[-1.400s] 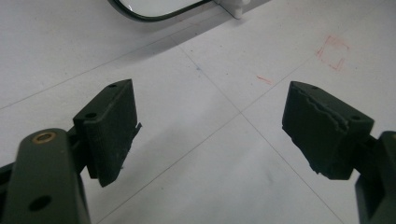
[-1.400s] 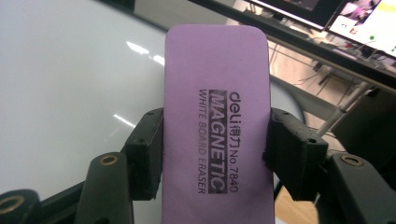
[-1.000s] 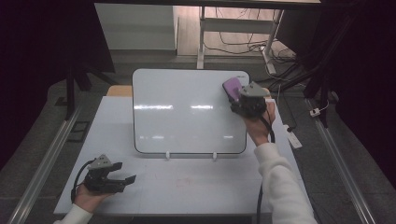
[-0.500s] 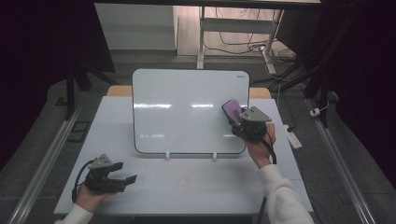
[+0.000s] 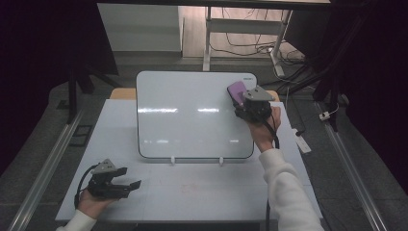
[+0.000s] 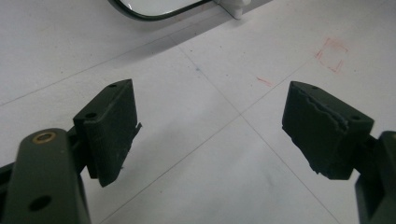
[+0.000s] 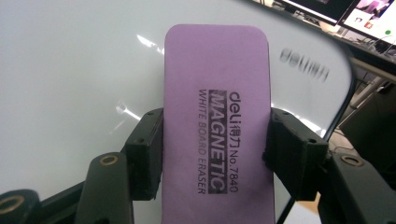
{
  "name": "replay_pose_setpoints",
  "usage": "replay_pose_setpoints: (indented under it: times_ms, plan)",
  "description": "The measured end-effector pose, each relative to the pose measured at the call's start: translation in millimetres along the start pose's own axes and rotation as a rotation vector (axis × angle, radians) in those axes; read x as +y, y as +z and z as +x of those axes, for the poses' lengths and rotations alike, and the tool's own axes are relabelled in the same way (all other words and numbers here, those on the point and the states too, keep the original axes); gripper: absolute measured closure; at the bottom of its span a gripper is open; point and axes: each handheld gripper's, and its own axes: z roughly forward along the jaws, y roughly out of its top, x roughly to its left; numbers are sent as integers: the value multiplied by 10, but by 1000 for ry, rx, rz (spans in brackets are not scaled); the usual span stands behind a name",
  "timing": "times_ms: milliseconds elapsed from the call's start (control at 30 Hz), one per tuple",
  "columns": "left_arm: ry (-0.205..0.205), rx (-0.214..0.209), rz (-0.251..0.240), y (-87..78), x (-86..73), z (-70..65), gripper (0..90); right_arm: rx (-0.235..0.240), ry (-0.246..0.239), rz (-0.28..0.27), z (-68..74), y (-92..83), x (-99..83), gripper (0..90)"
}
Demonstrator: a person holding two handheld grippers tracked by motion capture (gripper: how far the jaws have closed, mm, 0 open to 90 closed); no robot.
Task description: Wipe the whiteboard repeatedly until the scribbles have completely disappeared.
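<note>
Right gripper (image 5: pixel 239 98) has its 2 jaws clamped on the purple whiteboard eraser (image 7: pixel 215 126), now up at the top right corner of the whiteboard (image 5: pixel 192 115); half a second ago it sat lower, near the right edge. Left gripper (image 5: pixel 126 179) hasn't budged: jaws wide apart, nothing between them, low over the desk (image 5: pixel 202 192).
</note>
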Motion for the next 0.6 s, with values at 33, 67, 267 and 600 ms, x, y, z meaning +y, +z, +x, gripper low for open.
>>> replay_pose_setpoints:
  times_ms: [33,67,267,600]
  plan:
    - [0,0,0,-1,-1,0,194,-2,7,-1,-15,20,49,410]
    - [1,-1,-2,-3,-1,-1,194,-2,14,-2,-29,43,94,410]
    - [2,1,-2,-13,-5,4,194,11,-25,14,64,105,230,410]
    - [2,3,-5,-17,-1,5,194,118,-99,50,432,-64,-191,411]
